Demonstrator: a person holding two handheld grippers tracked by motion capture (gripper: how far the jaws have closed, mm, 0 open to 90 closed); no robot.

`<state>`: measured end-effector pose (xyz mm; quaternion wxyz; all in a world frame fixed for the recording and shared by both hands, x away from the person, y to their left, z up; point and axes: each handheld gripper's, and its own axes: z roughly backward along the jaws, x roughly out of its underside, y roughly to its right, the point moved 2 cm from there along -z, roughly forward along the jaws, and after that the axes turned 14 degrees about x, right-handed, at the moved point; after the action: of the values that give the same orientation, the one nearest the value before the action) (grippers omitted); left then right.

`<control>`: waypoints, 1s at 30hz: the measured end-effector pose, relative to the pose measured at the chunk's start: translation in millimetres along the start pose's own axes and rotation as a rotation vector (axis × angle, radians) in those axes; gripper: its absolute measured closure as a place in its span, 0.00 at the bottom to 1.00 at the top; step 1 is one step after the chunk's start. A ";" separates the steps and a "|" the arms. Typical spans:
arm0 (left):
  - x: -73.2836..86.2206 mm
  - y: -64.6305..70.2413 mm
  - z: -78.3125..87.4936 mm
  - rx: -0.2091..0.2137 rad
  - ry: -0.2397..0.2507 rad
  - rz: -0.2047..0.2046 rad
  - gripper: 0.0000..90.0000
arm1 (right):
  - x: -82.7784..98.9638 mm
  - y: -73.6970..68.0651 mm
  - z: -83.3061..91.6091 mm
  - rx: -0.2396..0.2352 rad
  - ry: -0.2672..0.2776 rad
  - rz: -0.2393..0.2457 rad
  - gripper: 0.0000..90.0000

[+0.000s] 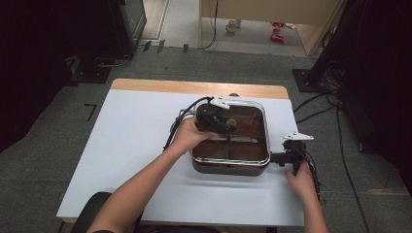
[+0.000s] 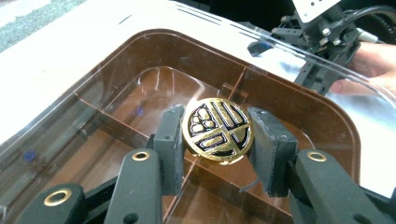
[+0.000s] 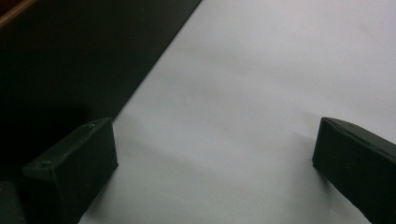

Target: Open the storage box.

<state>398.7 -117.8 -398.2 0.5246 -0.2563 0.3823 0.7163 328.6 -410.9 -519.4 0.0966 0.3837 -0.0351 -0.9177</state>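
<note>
Left tool point(image 2: 217, 135) clenched on the round gold-and-black knob point(image 2: 217, 129) at the middle of the clear, brown-tinted square plastic lid point(image 2: 322, 109), one dark pad point(image 2: 171, 140) pressed to the knob at nine o'clock, the other at three o'clock. Seen through the lid: thin brown partitions crossing beneath the knob and dividing the dark brown square box point(image 1: 228, 169) into compartments. In the high view, left tool point(image 1: 228, 124) held over the box from its ten o'clock side, left hand point(image 1: 187, 136) wrapped round the tool body, black cable looping away toward nine o'clock. Box resting on the pale blue-white worktop point(image 1: 136, 145), a little toward three o'clock of the worktop's centre. Whether the lid sat flush on the box or slightly raised: could not tell.

Right tool point(image 1: 277, 158) kept level at the box's four o'clock corner, just beside its wall, right hand point(image 1: 301, 179) behind it. In the right gripper view, right tool point(image 3: 210, 172) released, jaws spread wide apart with bare worktop point(image 3: 261, 93) between them.
</note>
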 end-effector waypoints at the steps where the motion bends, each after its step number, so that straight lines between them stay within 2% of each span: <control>1: -0.4 1.0 2.6 0.000 0.002 -0.001 0.66 | 0.0 0.0 0.0 0.000 0.000 0.000 0.00; 7: 0.6 2.9 13.2 -0.007 -0.004 -0.006 0.66 | 0.0 -0.1 0.0 0.000 0.000 -0.001 0.00; 18: 13.6 1.3 41.1 -0.040 0.021 0.032 0.66 | -0.1 -0.1 0.0 0.000 -0.001 -0.001 0.00; 21: 18.8 -0.6 51.3 -0.037 0.039 0.055 0.66 | -0.1 0.0 0.0 0.000 0.000 0.000 0.00; 25: 25.5 -5.4 64.7 -0.019 0.076 0.107 0.66 | -0.1 0.0 0.0 0.000 0.000 0.000 0.00; 27: 30.0 -7.5 73.6 -0.034 0.088 0.120 0.66 | -0.1 0.0 0.0 0.000 0.000 0.000 0.00; 30: 35.8 -8.5 84.1 -0.069 0.090 0.120 0.66 | 0.0 0.0 0.0 0.000 0.000 0.000 0.00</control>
<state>398.3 -27.9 -379.6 0.4541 -0.2828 0.3951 0.7468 328.6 -410.9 -519.3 0.0967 0.3835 -0.0352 -0.9178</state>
